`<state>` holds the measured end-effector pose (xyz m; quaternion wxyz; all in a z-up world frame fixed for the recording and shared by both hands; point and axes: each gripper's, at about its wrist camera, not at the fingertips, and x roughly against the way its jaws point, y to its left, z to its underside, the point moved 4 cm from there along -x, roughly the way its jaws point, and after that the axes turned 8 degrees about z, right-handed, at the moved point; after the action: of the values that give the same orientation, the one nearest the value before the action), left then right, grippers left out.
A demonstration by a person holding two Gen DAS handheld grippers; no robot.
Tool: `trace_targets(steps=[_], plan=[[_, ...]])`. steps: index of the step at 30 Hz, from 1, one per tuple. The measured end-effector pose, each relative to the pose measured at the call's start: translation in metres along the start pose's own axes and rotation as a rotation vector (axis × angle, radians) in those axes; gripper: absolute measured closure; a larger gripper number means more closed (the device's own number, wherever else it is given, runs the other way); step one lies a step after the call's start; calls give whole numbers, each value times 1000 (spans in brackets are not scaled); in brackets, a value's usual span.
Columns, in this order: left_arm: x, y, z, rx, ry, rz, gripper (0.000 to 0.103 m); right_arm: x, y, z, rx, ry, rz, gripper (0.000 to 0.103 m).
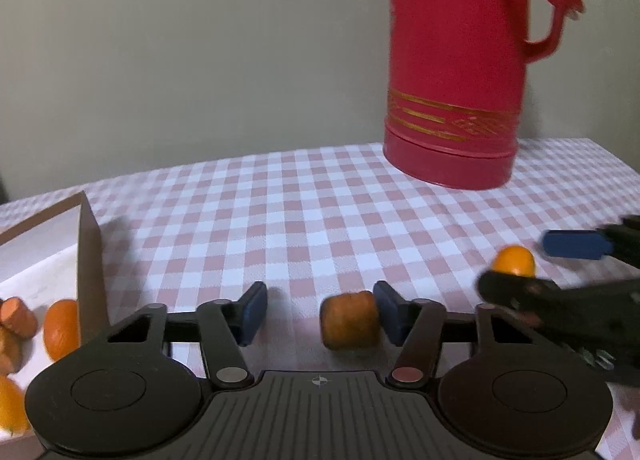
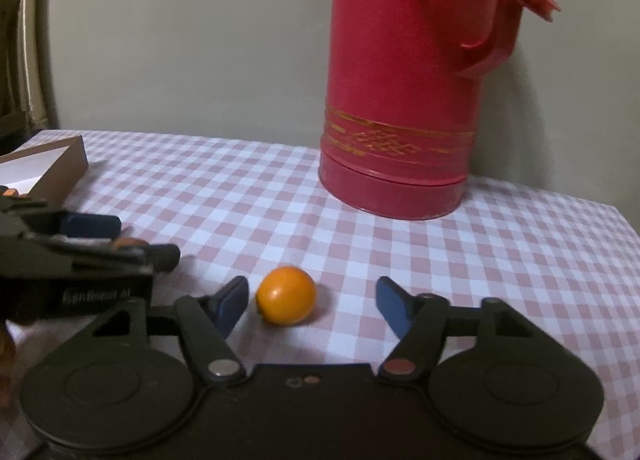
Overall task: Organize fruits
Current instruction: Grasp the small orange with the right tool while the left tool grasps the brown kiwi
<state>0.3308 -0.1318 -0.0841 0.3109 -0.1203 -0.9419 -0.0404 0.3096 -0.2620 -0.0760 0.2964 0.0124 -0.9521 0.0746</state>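
**Ana:** What does the left camera see?

**Ben:** A table with a pink and white checked cloth (image 1: 320, 200). The far edge of the cloth runs along a plain wall. A tall red flask (image 1: 452, 100) stands near that edge on the right. A brown box (image 1: 90, 260) sits at the left, and its near corner sticks up beside the left gripper (image 1: 320, 310). Between the box and the flask the cloth is bare.

**Ana:** What is in the box?

**Ben:** Orange pieces of fruit (image 1: 60, 326), down by the left side of the picture.

**Ana:** And the left gripper?

**Ben:** Its jaws are partly open. A short orange chunk (image 1: 349, 321) lies on the cloth between them. The right blue pad (image 1: 388, 310) touches it. The left pad stands apart from it. So it has no hold on it.

**Ana:** Now the right camera.

**Ben:** The same cloth, with its right edge dropping away at the far right. The flask stands at the back. The box corner is far off at the left.

**Ana:** Where is the fruit?

**Ben:** A small round orange fruit (image 2: 286, 295) sits on the cloth between the jaws of the right gripper (image 2: 312, 304). The jaws are partly open. The left pad is just beside the fruit. The right pad is well apart. It holds nothing.
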Motion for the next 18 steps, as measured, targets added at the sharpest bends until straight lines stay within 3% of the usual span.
trace_targets(steps=[2, 8, 10, 12, 18], plan=[[7, -7, 4, -22, -3, -3, 48, -2, 2, 1, 1, 14, 3, 62], [15, -16, 9, -59, -5, -26, 48, -2, 2, 2, -6, 17, -1, 62], [19, -16, 10, -55, -6, -21, 72, -2, 2, 2, -8, 19, -7, 68], [21, -16, 12, -54, -5, -18, 73, -3, 3, 2, -6, 21, -22, 78], [27, -19, 16, -57, -8, -9, 75, -1, 5, 3, -2, 17, -19, 79]])
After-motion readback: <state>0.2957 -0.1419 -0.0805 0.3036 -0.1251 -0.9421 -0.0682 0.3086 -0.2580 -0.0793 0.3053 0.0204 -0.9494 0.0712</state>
